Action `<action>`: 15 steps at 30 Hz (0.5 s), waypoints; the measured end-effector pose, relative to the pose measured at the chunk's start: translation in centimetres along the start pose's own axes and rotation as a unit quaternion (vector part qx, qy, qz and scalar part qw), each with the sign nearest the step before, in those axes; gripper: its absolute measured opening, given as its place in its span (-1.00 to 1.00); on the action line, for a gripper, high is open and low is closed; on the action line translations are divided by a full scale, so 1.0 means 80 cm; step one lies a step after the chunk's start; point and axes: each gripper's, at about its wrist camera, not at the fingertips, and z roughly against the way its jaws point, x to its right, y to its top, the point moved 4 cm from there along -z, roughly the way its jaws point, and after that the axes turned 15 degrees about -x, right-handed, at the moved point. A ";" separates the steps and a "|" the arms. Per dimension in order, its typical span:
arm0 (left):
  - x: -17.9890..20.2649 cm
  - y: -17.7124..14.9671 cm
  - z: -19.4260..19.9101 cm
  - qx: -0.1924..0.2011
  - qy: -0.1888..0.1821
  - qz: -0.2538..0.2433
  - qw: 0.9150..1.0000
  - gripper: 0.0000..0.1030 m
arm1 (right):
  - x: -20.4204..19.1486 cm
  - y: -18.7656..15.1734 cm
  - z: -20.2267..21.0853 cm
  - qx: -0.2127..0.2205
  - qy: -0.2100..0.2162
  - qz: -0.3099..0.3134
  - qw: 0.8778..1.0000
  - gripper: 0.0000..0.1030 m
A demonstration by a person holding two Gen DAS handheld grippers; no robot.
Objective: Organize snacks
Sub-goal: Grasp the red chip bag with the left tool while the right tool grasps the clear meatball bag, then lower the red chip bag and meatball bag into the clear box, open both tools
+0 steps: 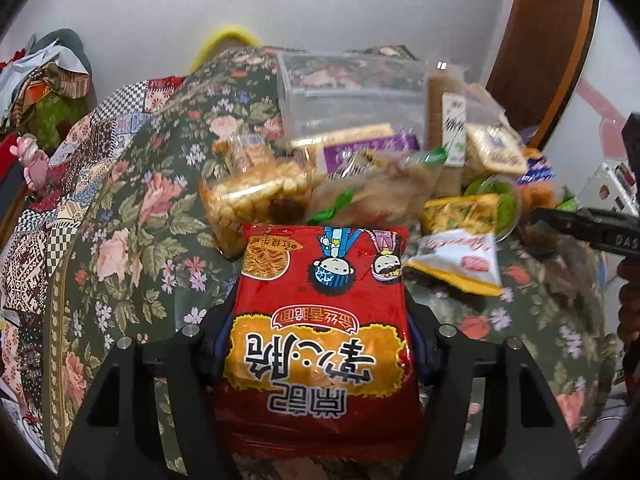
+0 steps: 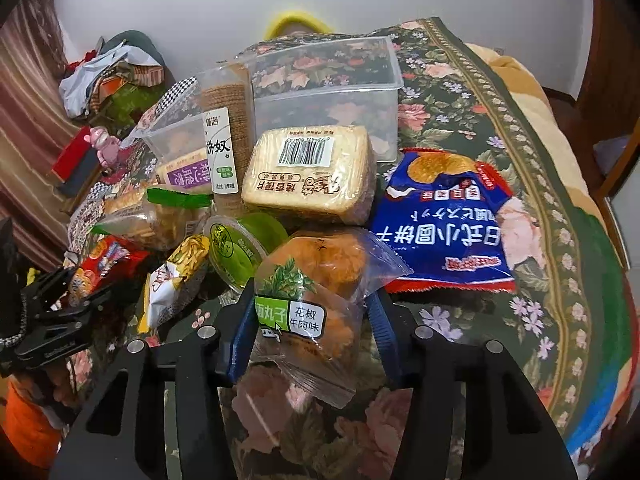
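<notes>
Floral cloth (image 1: pixel 132 216) in dark green with pink roses covers the whole work surface, under a pale wall. From the left wrist, the left gripper (image 1: pixel 320 320) has its fingers closed against both sides of a red noodle-snack packet (image 1: pixel 320 320), which stands between them with its print upside down. Beyond it the snacks lie heaped: a clear bag of golden puffs (image 1: pixel 256 196), a white triangular packet (image 1: pixel 460 260) and, behind them, a clear plastic box (image 1: pixel 348 92) (blurred here).

From the right wrist, the right gripper (image 2: pixel 310 320) pinches a clear bag of orange snack balls (image 2: pixel 316 280) with a green-and-white label; its blue-padded fingers press in on the bag's sides. Just ahead sit a green jelly cup (image 2: pixel 240 248) and a barcoded pack of toasted slices (image 2: pixel 308 176), with a blue biscuit packet (image 2: pixel 444 220) to the right. The plastic box stands behind the pile, open-topped.
</notes>
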 end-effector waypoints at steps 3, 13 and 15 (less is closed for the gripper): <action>-0.001 0.006 0.018 0.013 -0.001 0.005 1.000 0.30 | 0.002 -0.002 0.010 0.009 0.000 -0.001 1.000 -0.07; 0.000 0.041 0.082 0.084 0.010 0.005 0.996 0.30 | -0.003 0.013 0.059 0.064 -0.004 0.014 0.998 -0.07; 0.001 0.051 0.090 0.095 0.011 0.004 0.995 0.30 | -0.005 0.018 0.067 0.076 -0.002 0.017 0.997 -0.07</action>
